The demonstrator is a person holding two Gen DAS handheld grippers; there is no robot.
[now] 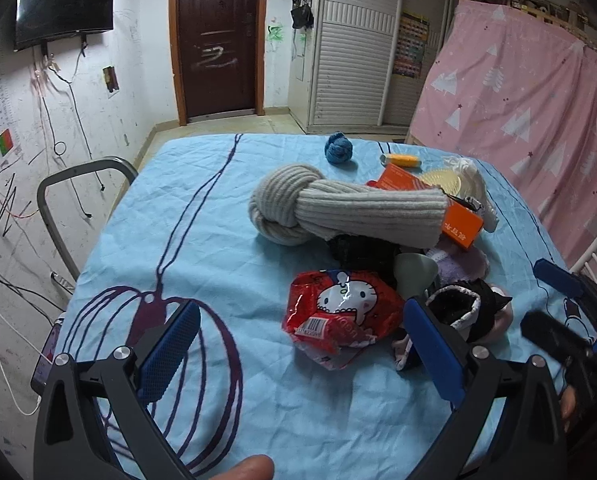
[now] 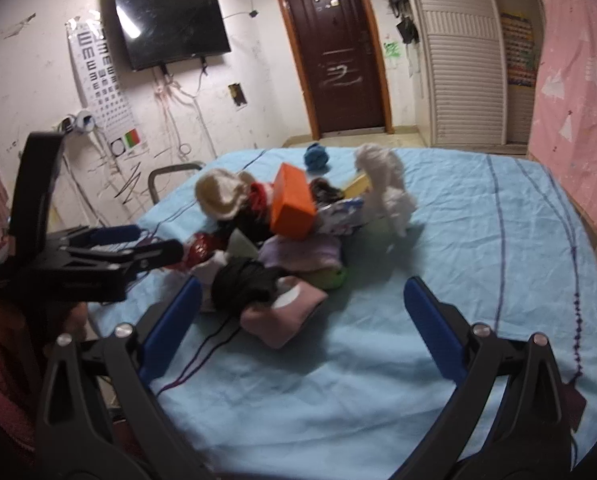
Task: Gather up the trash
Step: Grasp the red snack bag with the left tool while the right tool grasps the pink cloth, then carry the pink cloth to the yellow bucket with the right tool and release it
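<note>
Nothing collected yet: we are hovering left hand-held gripper [image 1: 300, 344] wide open, empty, around red wrapper [image 1: 340, 320] lying on table [image 1: 218, 216]; right hand-held gripper [image 2: 304, 328] likewise gaping, empty; orange box [image 1: 454, 216] waiting in pile.

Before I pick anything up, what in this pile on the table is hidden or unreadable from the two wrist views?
- Orange box: left wrist view, partly covered by the grey knotted knit; its print is too small to read.
- Black fabric: left wrist view, mostly under the knit, kind unclear.
- Red wrapper: nearly hidden behind the left gripper in the right wrist view.
- Whole pile: blurred in the right wrist view.
- No trash bin shows in either view.
</note>
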